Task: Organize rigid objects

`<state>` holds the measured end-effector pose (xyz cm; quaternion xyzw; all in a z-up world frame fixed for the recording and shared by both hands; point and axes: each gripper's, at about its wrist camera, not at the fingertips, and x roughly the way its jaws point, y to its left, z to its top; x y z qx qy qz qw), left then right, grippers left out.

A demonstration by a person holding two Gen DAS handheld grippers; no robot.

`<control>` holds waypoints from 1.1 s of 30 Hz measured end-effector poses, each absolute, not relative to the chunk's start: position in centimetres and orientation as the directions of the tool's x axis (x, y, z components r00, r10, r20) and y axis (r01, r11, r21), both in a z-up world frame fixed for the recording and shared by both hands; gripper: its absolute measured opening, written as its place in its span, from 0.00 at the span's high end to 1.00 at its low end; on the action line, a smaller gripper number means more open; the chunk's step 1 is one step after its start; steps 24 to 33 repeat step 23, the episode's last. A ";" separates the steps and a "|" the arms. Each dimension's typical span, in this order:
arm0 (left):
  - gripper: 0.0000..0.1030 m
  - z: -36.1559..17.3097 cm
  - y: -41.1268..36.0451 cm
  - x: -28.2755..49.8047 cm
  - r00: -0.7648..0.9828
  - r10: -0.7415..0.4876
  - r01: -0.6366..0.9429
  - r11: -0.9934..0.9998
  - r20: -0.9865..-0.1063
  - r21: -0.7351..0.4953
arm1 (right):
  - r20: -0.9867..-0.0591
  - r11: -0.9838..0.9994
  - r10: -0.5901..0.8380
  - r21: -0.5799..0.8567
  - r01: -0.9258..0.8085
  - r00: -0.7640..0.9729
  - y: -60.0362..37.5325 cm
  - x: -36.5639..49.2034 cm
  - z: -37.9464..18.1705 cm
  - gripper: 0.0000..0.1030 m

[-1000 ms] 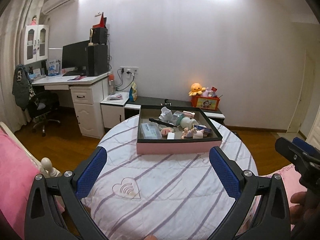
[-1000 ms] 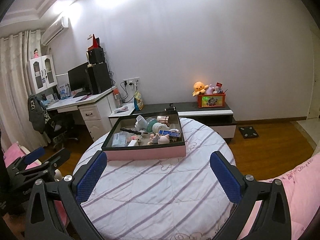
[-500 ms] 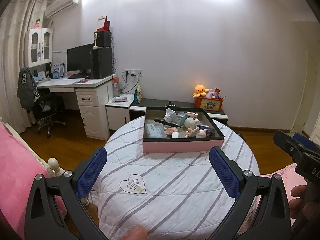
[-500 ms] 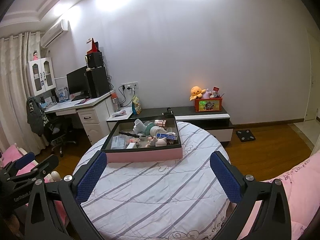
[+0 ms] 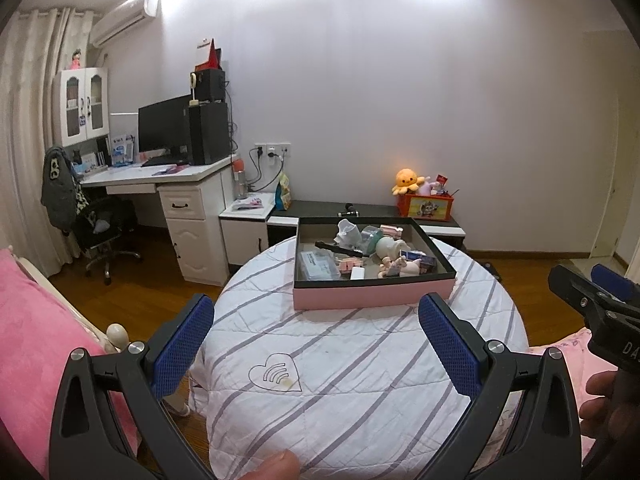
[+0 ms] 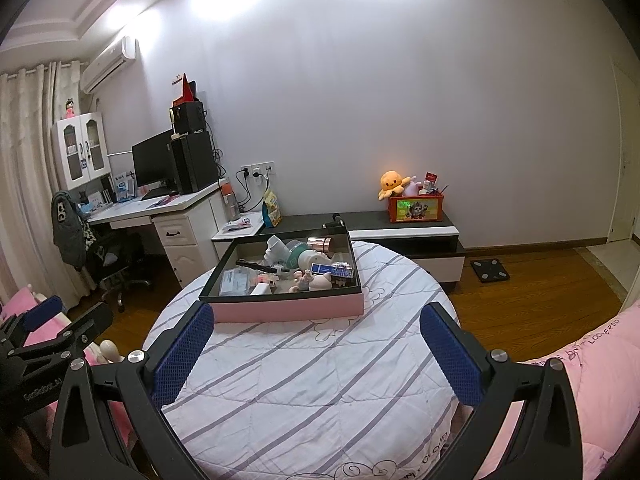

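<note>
A pink box with a black rim (image 5: 372, 298) (image 6: 288, 308) stands at the far side of a round table with a striped white cloth (image 5: 360, 364) (image 6: 320, 380). It holds several small things: a black pen, a white bottle (image 5: 386, 246), small figurines (image 6: 310, 280), a blue carton (image 6: 332, 270), a clear packet (image 5: 318, 266). My left gripper (image 5: 316, 346) is open and empty, well short of the box. My right gripper (image 6: 316, 346) is open and empty too, also short of the box. Each gripper shows at the edge of the other's view.
Pink bedding (image 5: 32, 344) (image 6: 592, 384) lies on both sides of the table. A white desk with a monitor (image 5: 168, 184) and a chair (image 5: 100, 224) stand far left. A low cabinet (image 6: 400, 232) with an orange toy box (image 6: 416, 208) runs along the wall. A scale (image 6: 489, 270) lies on the wooden floor.
Both grippers have drawn back and risen a little, so the table and box look smaller and farther. Both stay open and empty.
</note>
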<state>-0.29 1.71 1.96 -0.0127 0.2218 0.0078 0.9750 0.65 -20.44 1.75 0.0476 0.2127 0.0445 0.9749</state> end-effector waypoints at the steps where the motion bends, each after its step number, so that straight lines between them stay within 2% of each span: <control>1: 0.00 2.0 1.8 -0.3 0.900 0.006 -0.019 0.999 -0.436 -0.026 | -0.411 0.992 0.106 0.112 -0.066 0.906 -20.4 0.6 1.8 0.00; 33: 0.00 2.3 2.7 -1.0 0.910 -0.053 0.024 0.997 -0.411 -0.076 | -0.421 0.992 0.105 0.106 -0.066 0.901 -20.5 0.9 1.0 0.00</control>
